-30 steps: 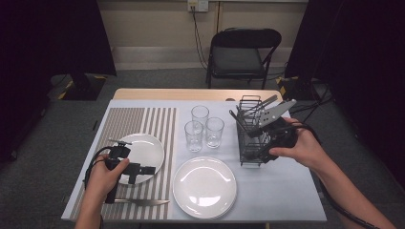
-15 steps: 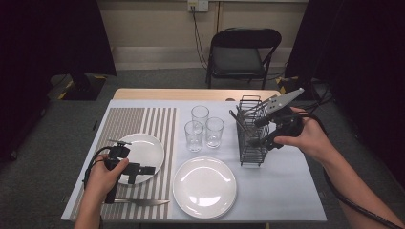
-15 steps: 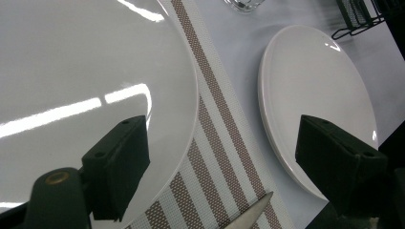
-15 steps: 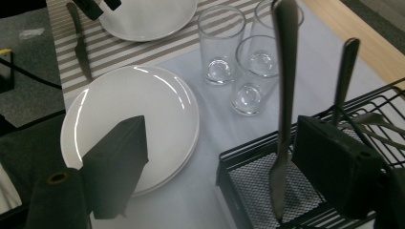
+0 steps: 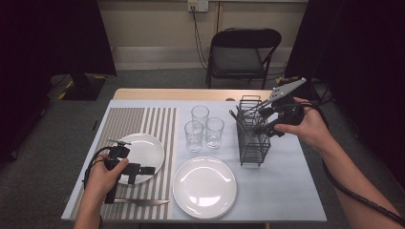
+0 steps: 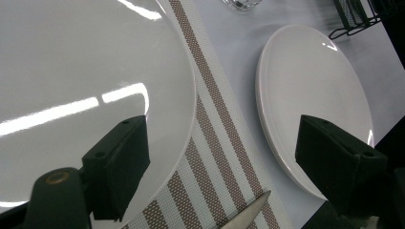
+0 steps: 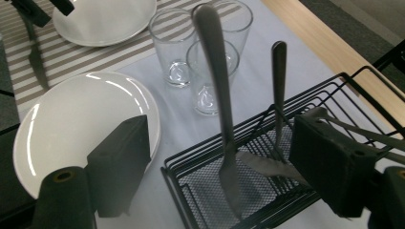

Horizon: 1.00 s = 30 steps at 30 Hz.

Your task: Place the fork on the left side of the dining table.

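At the right of the high view, the right hand [image 5: 305,126] was raised above the surface [image 5: 286,191], forearm slanting in from the lower right corner and wrist cocked so that the right claw [image 5: 260,121] pointed toward the left of the frame, over the top of the black wire caddy [image 5: 251,143]. Its jaws had just been closing a little, yet they stood wide apart. In the right gripper view an upright utensil handle [image 7: 215,71] rose in the gap between them, but neither pad pressed on it. A second handle [image 7: 279,76] stood further right in that view, also inside the caddy [image 7: 248,181].

At the lower left of the high view, the left hand [image 5: 102,176] lay low over the striped placemat [image 5: 153,124], forearm coming up from the bottom edge, the left claw [image 5: 148,170] level and pointing toward the right of the frame. The left gripper view showed its jaws spread wide with nothing gripped: one over the edge of the small white plate [image 6: 86,71], the other over the rim of the larger white plate [image 6: 315,90], with the placemat's stripes [image 6: 215,143] between. A knife tip [image 6: 248,217] showed at the bottom of that view, and the knife [image 5: 138,202] lay along the placemat's near edge in the high view.

Three clear glasses [image 5: 203,129] stood at centre frame, left of the caddy.
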{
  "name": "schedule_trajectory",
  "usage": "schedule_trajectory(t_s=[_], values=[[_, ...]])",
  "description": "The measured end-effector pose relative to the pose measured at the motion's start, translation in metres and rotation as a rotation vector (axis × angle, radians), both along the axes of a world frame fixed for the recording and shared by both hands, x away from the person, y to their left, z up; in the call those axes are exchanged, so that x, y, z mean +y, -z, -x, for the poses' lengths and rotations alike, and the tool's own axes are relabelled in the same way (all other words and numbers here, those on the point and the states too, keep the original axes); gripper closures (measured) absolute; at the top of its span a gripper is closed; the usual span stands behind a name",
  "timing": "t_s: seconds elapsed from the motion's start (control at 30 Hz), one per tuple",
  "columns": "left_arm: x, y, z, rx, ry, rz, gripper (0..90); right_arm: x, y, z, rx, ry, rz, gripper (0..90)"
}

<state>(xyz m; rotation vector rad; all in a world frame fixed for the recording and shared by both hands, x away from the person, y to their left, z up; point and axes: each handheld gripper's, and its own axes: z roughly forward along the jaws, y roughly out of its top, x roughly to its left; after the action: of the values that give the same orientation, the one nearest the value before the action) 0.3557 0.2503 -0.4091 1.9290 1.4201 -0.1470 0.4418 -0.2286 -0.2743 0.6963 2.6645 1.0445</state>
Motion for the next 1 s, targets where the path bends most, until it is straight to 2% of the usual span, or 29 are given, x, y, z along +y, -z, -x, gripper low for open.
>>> schedule_trajectory(t_s=[0.07, 0.37, 0.5, 0.83, 0.9, 1.0], values=[[0.001, -0.001, 0.0, 0.002, 0.0, 0.0, 18.8, 0.001, 0.0, -0.004, -0.003, 0.002, -0.009, 22.0], [0.003, -0.003, 0.0, -0.01, 0.009, 0.004, 18.8, 0.01, 0.004, -0.024, 0.01, 0.032, 0.005, 24.8], [0.004, -0.002, 0.0, -0.003, 0.004, 0.01, 18.8, 0.013, 0.005, -0.031, 0.007, 0.043, 0.012, 26.0], [0.004, -0.001, 0.0, -0.003, 0.005, 0.012, 18.8, 0.012, 0.009, -0.045, 0.019, 0.075, 0.004, 27.5], [0.003, -0.001, 0.0, 0.005, 0.007, 0.016, 18.8, 0.012, 0.011, -0.047, 0.022, 0.078, 0.015, 27.7], [0.003, 0.0, -0.001, 0.002, 0.006, 0.005, 18.8, 0.011, 0.012, -0.05, 0.023, 0.084, 0.014, 28.3]])
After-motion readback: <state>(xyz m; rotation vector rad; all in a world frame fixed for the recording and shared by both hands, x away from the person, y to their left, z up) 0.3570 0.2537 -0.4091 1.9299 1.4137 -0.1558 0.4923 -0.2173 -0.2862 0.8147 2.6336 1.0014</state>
